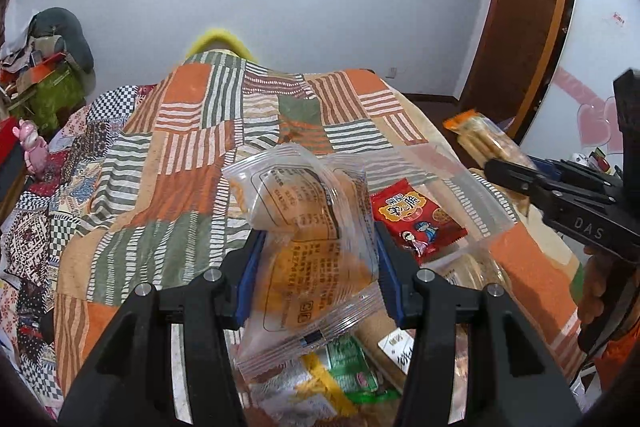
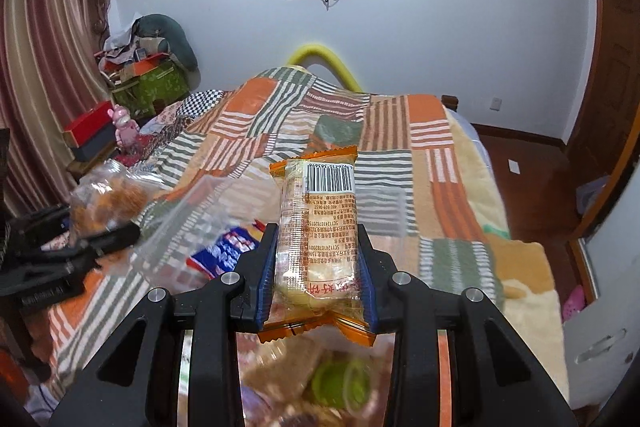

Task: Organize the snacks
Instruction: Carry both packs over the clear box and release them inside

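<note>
My left gripper point(image 1: 318, 259) is shut on a clear packet of orange-brown pastry point(image 1: 308, 247) and holds it above a pile of snacks. My right gripper point(image 2: 318, 259) is shut on an orange-edged packet of pale biscuits point(image 2: 318, 227) with a barcode on top. The right gripper also shows at the right of the left wrist view point(image 1: 508, 173), with its biscuit packet point(image 1: 486, 137). The left gripper shows at the left of the right wrist view point(image 2: 120, 233), with its pastry packet point(image 2: 108, 201). A red snack packet point(image 1: 416, 221) lies in a clear plastic container point(image 1: 472, 187).
A bed with an orange, green and striped patchwork blanket point(image 1: 200, 155) fills the middle. More snack packets point(image 1: 344, 383) lie below the left gripper. A pink toy point(image 2: 126, 127) and boxes point(image 2: 90, 131) stand at the left. A wooden door point(image 1: 520, 7) is at the right.
</note>
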`<state>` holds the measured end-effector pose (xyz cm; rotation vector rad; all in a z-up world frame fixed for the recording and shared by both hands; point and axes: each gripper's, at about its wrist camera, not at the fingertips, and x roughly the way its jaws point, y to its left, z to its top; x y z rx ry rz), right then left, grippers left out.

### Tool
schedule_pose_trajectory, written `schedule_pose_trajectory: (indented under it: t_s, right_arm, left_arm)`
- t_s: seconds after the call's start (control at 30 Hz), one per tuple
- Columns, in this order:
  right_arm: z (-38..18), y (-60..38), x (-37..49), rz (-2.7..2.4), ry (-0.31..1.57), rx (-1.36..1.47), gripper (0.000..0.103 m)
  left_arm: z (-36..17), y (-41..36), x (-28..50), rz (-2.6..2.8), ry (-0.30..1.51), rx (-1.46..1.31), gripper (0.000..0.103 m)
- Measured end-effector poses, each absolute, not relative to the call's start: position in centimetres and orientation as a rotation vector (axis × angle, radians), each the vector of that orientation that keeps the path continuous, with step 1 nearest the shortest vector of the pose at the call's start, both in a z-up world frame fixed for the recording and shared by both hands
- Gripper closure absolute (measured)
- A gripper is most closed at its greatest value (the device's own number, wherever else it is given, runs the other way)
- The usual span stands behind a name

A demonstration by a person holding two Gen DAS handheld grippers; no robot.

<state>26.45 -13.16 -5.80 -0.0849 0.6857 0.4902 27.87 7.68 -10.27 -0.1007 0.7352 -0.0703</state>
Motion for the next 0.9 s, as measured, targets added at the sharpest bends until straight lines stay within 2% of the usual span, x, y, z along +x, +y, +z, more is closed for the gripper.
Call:
schedule_pose_trajectory:
  t_s: [0.57, 0.77, 0.9]
  right_arm:
    - [-9.2, -8.8, 29.1, 0.533, 0.845, -0.186, 0.071]
    - [-9.4, -8.7, 29.5, 0.540, 0.859, -0.188, 0.068]
    - [-8.8, -9.2, 29.2, 0.542, 0.841, -0.179, 0.059]
  left_arm:
    - [-14.0, 6.8, 32.7, -0.077, 0.870, -0.119, 0.052]
    - [-13.8, 6.6, 32.4, -0.060, 0.867, -0.109, 0.050]
    - [-12.8, 7.0, 31.7, -0.066, 0.848, -0.120, 0.050]
